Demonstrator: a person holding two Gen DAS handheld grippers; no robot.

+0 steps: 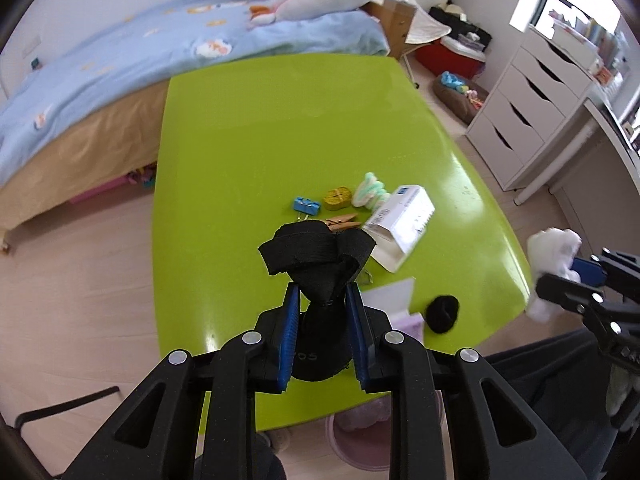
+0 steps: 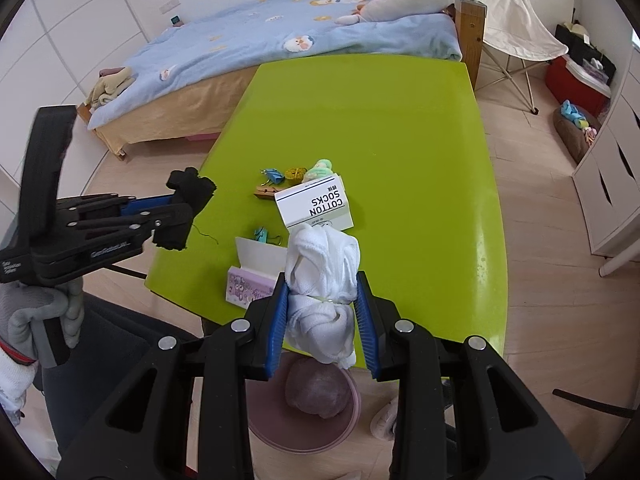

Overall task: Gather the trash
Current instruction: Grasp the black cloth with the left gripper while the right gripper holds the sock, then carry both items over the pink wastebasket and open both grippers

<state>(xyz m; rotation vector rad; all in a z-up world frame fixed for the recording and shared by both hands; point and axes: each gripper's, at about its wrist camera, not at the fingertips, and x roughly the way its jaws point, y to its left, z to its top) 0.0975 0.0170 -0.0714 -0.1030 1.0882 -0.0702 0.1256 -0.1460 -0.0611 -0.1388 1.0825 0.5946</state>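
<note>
Black fabric, a bundled sock (image 1: 320, 264), sits clamped between the pads of our left tool (image 1: 323, 320), which is lifted clear of the green desk (image 1: 280, 120). Our right tool (image 2: 322, 312) is closed on a white sock bundle (image 2: 322, 276) tied with a thin band, held above the desk's near edge. In the right wrist view the left tool shows at nine o'clock, gripped by a gloved hand (image 2: 44, 320).

Both tools are loaded, so we judge the pick-up step done and the carry to the bin in hand. A pink bin (image 2: 304, 404) stands on the floor under the near edge of the desk, at six o'clock in the right wrist view, just below the white bundle; something crumpled already lies in it.

Other things remain on the desk: a white box printed COTTON SOCKS (image 2: 316, 206), a wooden clothespin (image 1: 340, 224), a blue binder clip (image 1: 307, 205), a yellow roll (image 1: 337, 198), a pale green-and-white bundle (image 1: 370, 194), a small black round piece (image 1: 442, 314), and a pink tissue pack (image 2: 250, 288) near the edge.

Next, we think, each tool must be brought over the bin's mouth, past the desk edge, before the jaws part; the right is nearer. Dropping too early would land the bundle on the desk lip or the floor.
</note>
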